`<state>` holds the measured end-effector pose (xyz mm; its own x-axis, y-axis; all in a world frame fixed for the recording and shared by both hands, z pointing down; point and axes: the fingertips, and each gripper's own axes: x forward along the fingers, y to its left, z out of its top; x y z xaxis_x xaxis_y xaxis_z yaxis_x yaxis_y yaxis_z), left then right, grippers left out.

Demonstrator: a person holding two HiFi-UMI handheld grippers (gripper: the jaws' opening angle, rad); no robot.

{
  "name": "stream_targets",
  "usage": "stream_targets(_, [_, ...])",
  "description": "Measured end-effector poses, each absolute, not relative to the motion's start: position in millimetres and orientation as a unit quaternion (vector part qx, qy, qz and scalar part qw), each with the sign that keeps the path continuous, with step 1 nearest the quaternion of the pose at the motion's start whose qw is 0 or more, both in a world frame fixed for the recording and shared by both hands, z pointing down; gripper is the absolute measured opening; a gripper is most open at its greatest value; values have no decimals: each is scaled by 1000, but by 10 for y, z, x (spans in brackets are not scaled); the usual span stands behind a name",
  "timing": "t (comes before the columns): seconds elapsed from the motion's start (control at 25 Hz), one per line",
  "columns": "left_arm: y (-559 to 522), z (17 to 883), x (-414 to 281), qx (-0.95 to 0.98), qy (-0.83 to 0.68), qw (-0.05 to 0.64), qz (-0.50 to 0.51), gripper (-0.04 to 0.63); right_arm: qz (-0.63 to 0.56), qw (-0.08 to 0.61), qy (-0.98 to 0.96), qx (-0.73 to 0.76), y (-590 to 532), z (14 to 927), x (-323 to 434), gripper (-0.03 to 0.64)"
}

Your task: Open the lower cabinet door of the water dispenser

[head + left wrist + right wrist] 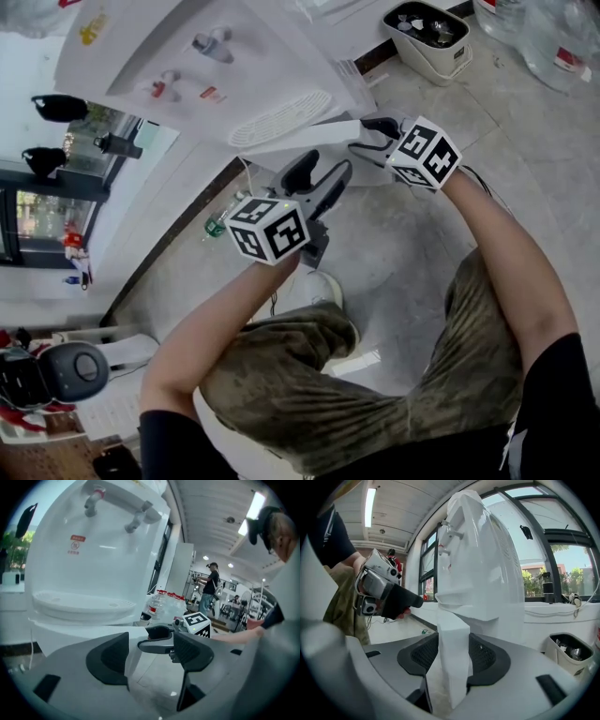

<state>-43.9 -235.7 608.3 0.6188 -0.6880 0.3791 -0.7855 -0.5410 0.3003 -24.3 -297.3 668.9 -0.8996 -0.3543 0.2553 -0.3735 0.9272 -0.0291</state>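
Person crouches on the floor in front of a white water dispenser (178,66), a gripper in each hand. The lower cabinet door (452,639) sits below the drip tray (281,117). In the right gripper view it juts out from the dispenser body, edge-on to the camera, so it looks partly swung out rather than flush; how far cannot be read exactly. The right gripper (370,136) has its jaws set fairly wide on either side of the door's free edge, with both dark pads against the white panel, so this reads as a grip on the door. The left gripper (323,173) hangs just beside it and a little nearer the person, jaws well apart with nothing between them; its own view shows only floor and the other gripper beyond. It touches neither the door nor the dispenser. Progress, as judged: the door edge is caught and the door has begun to come away, but the cabinet interior is not visible in any view, so most of the swing is left. What remains is to draw the edge outward along its arc until the door stands clearly open. A small bin (427,37) stands near the dispenser, clear of the door's path as far as can be seen.
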Motion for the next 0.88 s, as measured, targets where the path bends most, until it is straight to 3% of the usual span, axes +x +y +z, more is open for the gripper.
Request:
stream_targets(0.2, [-2337, 6214, -540, 853, -426, 291, 77, 279, 37, 126, -972, 195, -3038, 6689, -230, 188])
stream_targets(0.88, [-2331, 6218, -428, 862, -427, 235, 137, 279, 55, 137, -983, 106, -2667, 6720, -260, 166])
